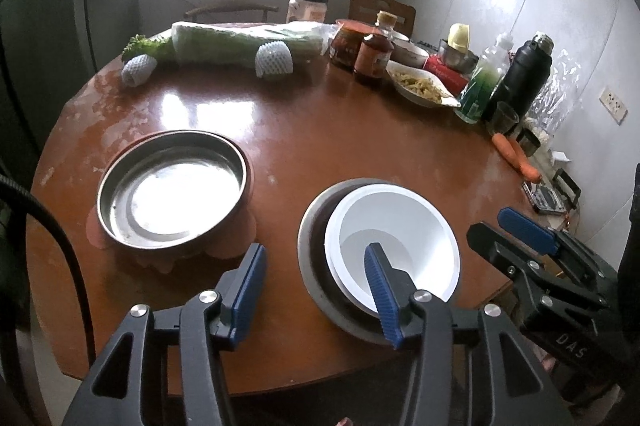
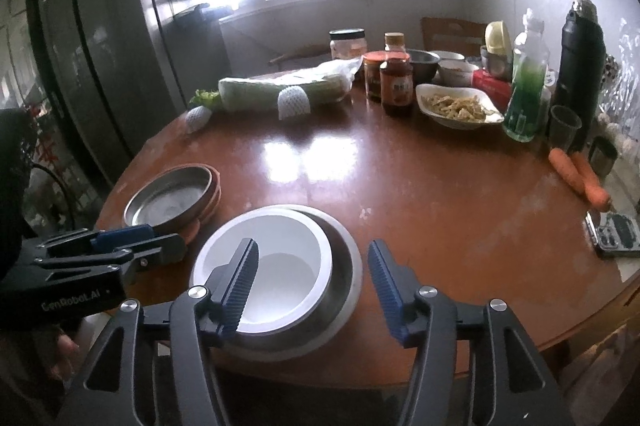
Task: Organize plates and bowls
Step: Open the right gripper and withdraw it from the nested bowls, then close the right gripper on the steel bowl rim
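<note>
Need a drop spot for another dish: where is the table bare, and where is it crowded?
Bare: the table middle, bordered by the metal pan, the white bowl nested in a metal bowl, the cabbage and the carrots. Crowded: the far right edge, with bottles, food dish and flask.

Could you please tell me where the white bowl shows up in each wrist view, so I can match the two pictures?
Left wrist view: white bowl, lower right of centre, nested in a grey dish.
Right wrist view: white bowl, lower centre-left, partly behind the near finger.
Shared landmark: the steel pan, left of the bowl in both.
</note>
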The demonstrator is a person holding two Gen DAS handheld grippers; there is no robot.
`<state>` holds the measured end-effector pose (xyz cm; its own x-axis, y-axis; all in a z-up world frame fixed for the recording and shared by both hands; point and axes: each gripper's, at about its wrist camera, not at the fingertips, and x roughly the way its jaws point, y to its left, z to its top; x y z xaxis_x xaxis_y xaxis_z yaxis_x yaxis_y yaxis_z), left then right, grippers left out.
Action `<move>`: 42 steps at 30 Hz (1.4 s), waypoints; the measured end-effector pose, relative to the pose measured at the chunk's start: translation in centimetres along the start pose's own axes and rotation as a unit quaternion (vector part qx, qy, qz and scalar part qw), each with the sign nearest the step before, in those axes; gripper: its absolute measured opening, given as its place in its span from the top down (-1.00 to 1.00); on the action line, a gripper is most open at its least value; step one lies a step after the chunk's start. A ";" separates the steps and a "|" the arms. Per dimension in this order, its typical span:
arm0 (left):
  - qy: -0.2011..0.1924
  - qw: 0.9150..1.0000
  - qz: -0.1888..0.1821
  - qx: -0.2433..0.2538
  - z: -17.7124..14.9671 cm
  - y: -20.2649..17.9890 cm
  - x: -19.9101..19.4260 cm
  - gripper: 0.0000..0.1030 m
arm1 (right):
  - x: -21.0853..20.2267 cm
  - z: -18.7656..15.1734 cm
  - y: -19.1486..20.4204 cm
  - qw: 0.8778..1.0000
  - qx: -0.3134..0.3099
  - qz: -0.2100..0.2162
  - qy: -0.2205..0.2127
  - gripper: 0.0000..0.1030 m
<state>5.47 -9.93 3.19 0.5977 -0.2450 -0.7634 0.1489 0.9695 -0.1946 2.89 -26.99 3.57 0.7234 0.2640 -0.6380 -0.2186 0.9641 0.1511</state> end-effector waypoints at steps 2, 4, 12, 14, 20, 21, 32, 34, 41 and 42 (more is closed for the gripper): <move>0.007 1.000 -0.006 0.000 0.0 -0.2 0.5 0.01 | 0.5 -0.2 -0.3 1.000 0.004 -0.002 0.005 -0.16; 0.012 1.000 -0.009 0.001 -0.1 -0.3 0.9 0.01 | 0.9 -0.4 -0.5 1.000 0.008 -0.002 0.011 -0.16; 0.031 0.999 -0.014 -0.006 -0.3 -0.2 2.6 0.01 | 2.2 -0.9 -1.2 1.000 0.016 0.003 0.026 -0.17; 0.036 0.999 -0.016 -0.008 -0.3 -0.1 3.0 0.01 | 2.6 -1.1 -1.4 0.999 0.020 0.003 0.031 -0.17; 0.051 0.998 -0.018 -0.012 -0.4 0.0 4.2 0.01 | 3.7 -1.4 -2.0 0.998 0.031 0.008 0.045 -0.18; 0.052 0.998 -0.018 -0.012 -0.4 0.0 4.4 0.01 | 3.9 -1.5 -2.1 0.998 0.032 0.009 0.046 -0.18; 0.065 0.997 -0.025 -0.018 -0.4 0.1 5.8 -0.05 | 5.7 -2.0 -3.1 0.996 0.056 0.027 0.069 -0.18; 0.068 0.997 -0.027 -0.018 -0.4 0.0 6.1 -0.06 | 6.0 -2.0 -3.2 0.995 0.063 0.037 0.072 -0.18; 0.085 0.996 -0.029 -0.017 -0.6 -0.3 7.4 -0.06 | 7.0 -2.3 -3.3 0.991 0.079 0.058 0.088 -0.18; 0.087 0.996 -0.027 -0.016 -0.6 -0.3 7.6 -0.06 | 7.1 -2.3 -3.2 0.991 0.080 0.060 0.090 -0.18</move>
<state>9.47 -12.10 -2.90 0.4436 -0.2971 -0.8455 0.1509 0.9547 -0.2563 7.23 -28.31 -3.17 0.5666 0.3805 -0.7309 -0.1775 0.9225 0.3426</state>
